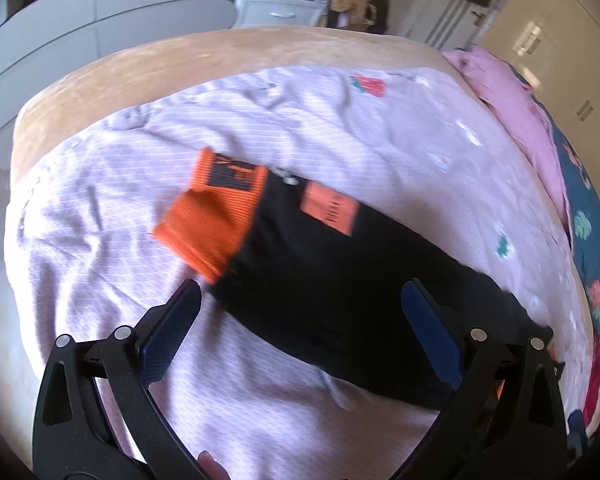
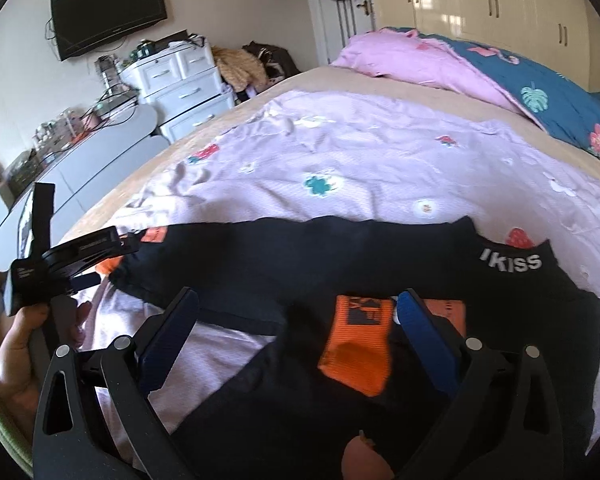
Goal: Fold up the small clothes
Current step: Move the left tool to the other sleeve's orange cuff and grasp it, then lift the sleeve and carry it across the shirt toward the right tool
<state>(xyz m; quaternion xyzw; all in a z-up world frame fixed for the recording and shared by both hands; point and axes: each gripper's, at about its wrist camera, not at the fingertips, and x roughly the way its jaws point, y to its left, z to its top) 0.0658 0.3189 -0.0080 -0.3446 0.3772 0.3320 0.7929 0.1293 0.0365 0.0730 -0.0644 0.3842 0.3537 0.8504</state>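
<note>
Both my claws gape apart, left claw [image 1: 300, 300] and right claw [image 2: 298, 308], over black pants [image 2: 340, 264] (orange cuff [image 1: 212, 216]) on the bed [image 2: 340, 148].

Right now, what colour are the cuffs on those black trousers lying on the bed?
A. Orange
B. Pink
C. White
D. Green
A: the ribbed cuff at the end of the black trousers is bright orange, and it shows orange in the right wrist view too.
</note>
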